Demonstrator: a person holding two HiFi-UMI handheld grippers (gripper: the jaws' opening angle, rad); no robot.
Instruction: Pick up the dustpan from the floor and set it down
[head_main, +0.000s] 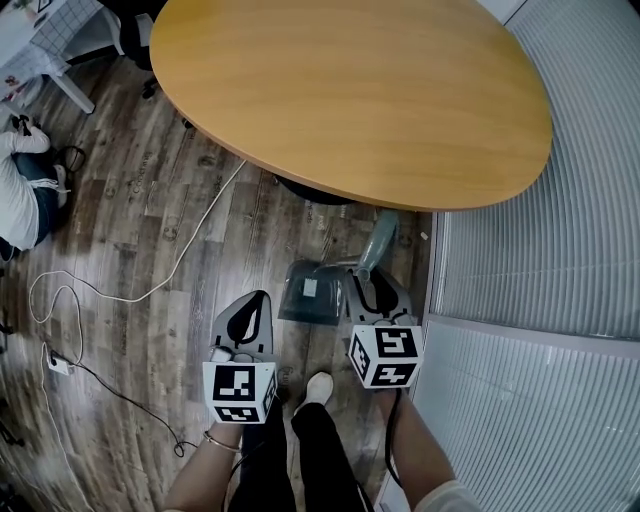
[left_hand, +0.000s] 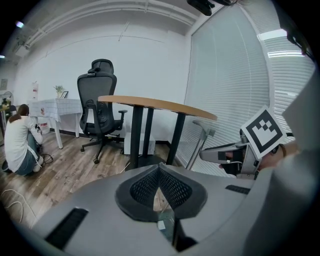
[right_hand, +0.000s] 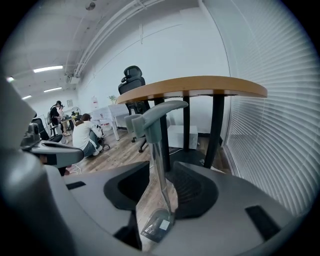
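The translucent grey dustpan (head_main: 312, 293) lies flat on the wooden floor, and its long handle (head_main: 379, 240) rises beside the table's edge. My right gripper (head_main: 368, 290) is around the lower handle. In the right gripper view the handle (right_hand: 159, 150) stands upright between the jaws, with a gap on its left side, and the pan (right_hand: 159, 226) shows below; the gripper (right_hand: 159, 169) is open. My left gripper (head_main: 248, 318) hangs left of the pan, apart from it. Its jaws (left_hand: 159, 167) meet at the tips, shut on nothing.
A round wooden table (head_main: 350, 90) on a black base (head_main: 310, 190) stands just beyond the dustpan. Window blinds (head_main: 540, 260) close off the right. A white cable (head_main: 130, 295) trails over the floor at left, near a crouching person (head_main: 20, 200). An office chair (left_hand: 100, 110) stands farther back.
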